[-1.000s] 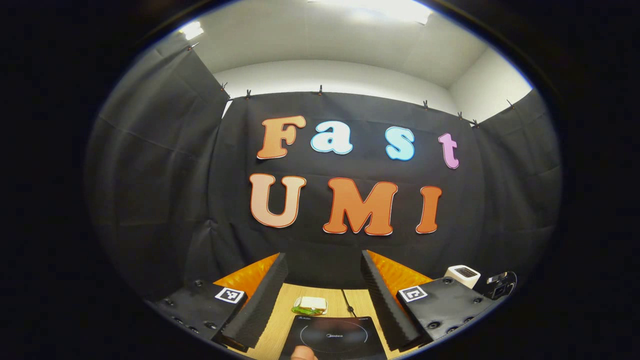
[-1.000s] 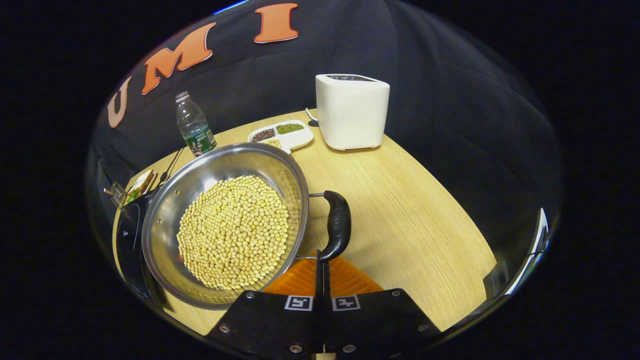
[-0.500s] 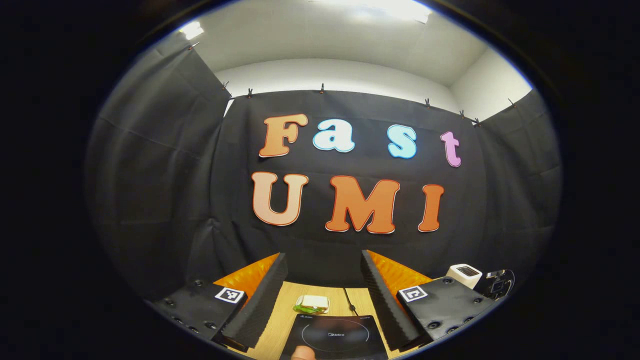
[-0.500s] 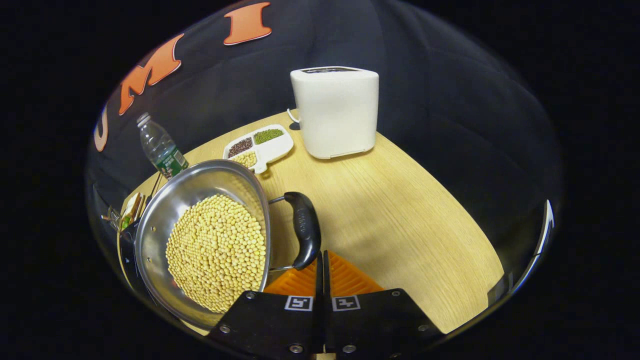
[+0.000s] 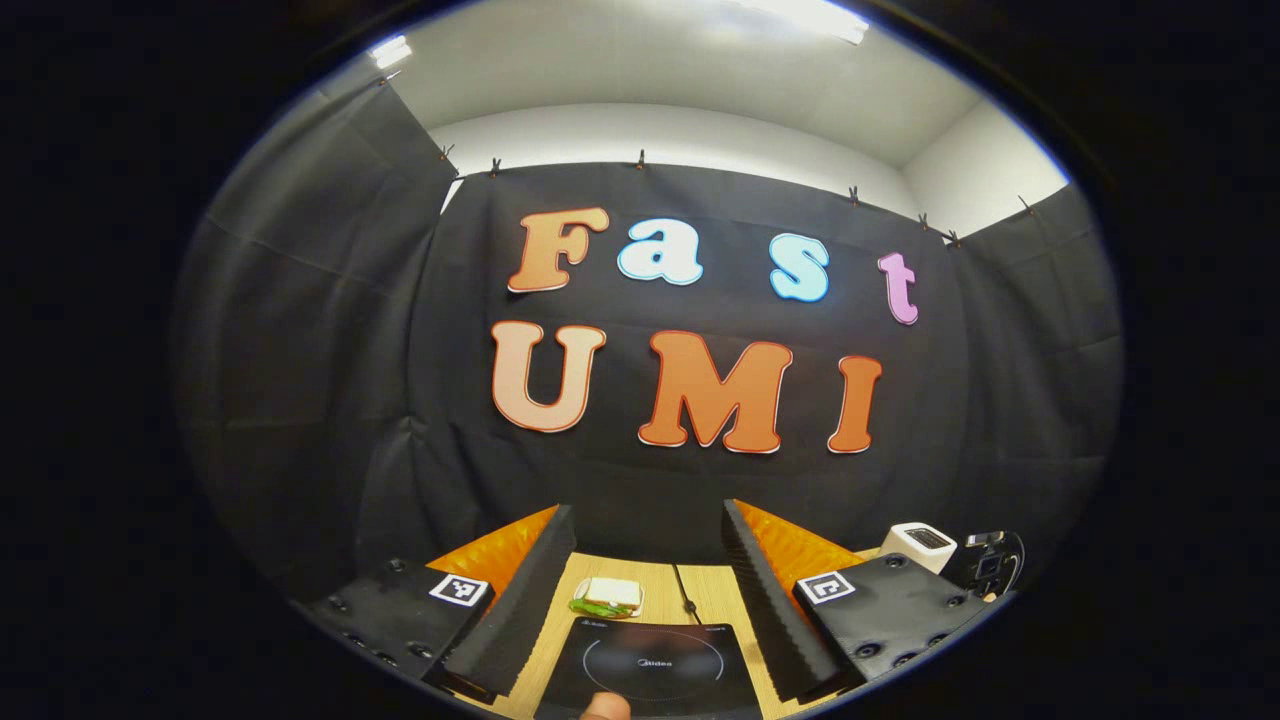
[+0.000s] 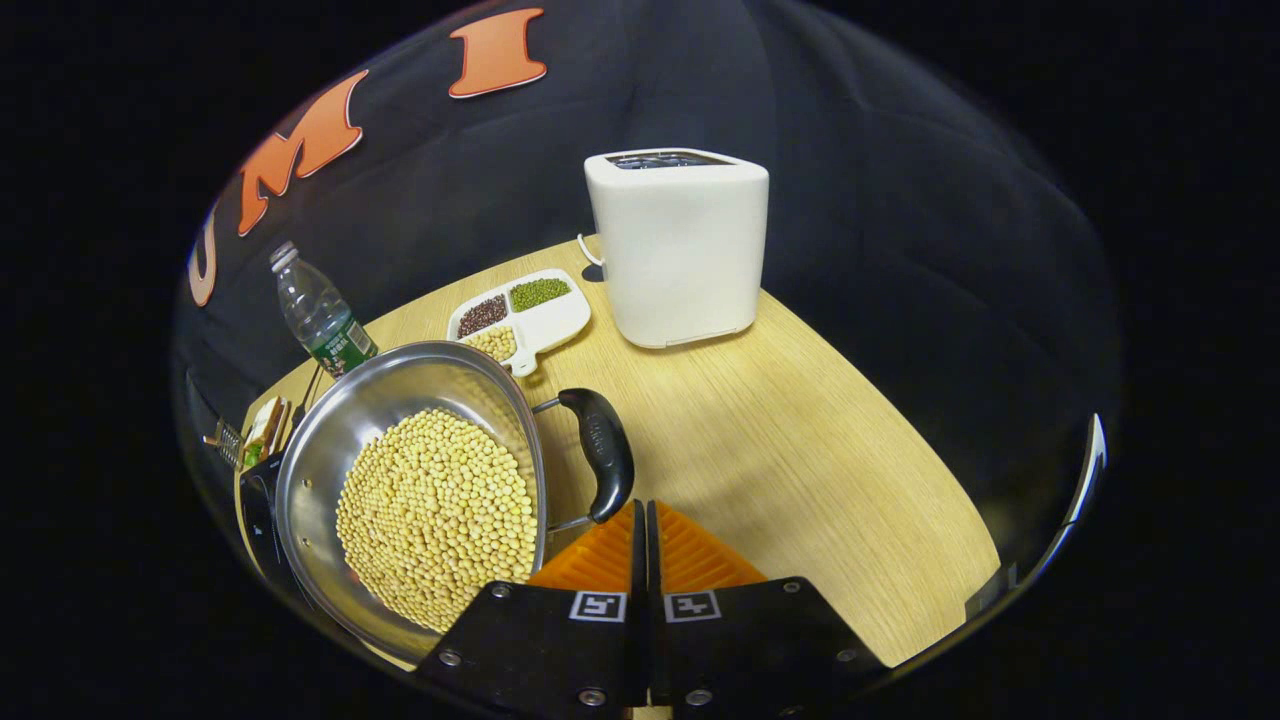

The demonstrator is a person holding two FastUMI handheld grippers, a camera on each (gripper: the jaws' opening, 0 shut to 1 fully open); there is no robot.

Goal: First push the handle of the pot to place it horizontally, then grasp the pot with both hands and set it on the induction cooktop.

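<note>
Resting on the wooden table point(image 6: 800, 440), the pot point(image 6: 330, 450) sits beside the induction cooktop point(image 5: 650, 665), its black handle point(image 6: 603, 455) just ahead of the right gripper point(image 6: 645, 515).

Right gripper: fingers pressed together with nothing between them, tips close to the lower end of the handle; contact cannot be confirmed. The pot is filled with yellow beans point(image 6: 435, 515); the cooktop's dark edge shows under its left rim. Beyond it stand a divided dish point(image 6: 520, 315), a water bottle point(image 6: 320, 315) and a white toaster point(image 6: 680, 245). Left gripper point(image 5: 645, 570): fingers spread wide apart, empty, raised over the cooktop, with a sandwich point(image 5: 607, 597) farther back.
</note>
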